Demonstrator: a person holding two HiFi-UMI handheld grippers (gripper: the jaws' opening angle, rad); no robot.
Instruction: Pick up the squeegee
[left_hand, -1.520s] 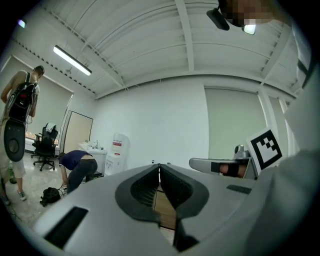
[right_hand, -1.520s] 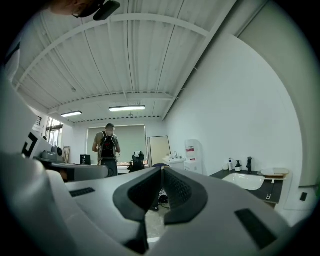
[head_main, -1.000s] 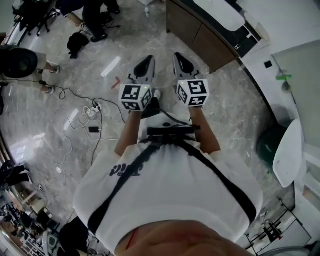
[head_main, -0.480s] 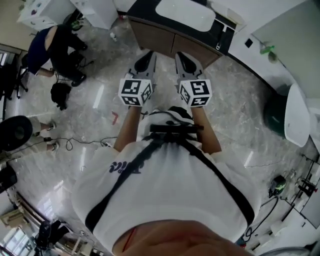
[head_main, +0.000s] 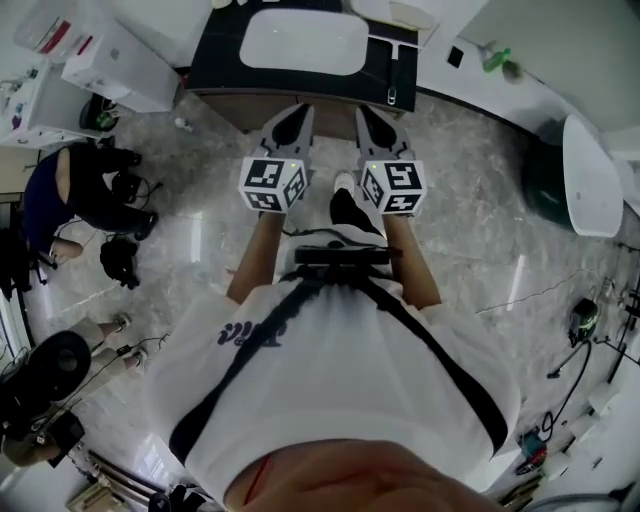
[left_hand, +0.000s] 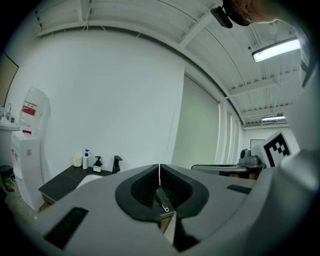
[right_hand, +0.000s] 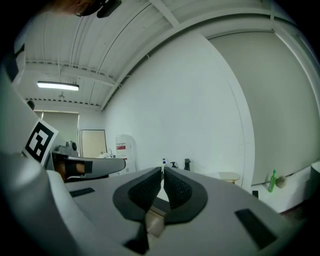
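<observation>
Facing the counter with left gripper and right gripper closed on nothing; likely squeegee ahead, right of the basin, lying lengthwise away, nearer the right gripper

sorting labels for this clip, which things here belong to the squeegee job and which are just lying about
For the job: left gripper, shut, empty; right gripper, shut, empty; counter; dark bar beside the basin, maybe the squeegee, too small to tell.
Lying about: green bottle; soap bottles; water cooler.
</observation>
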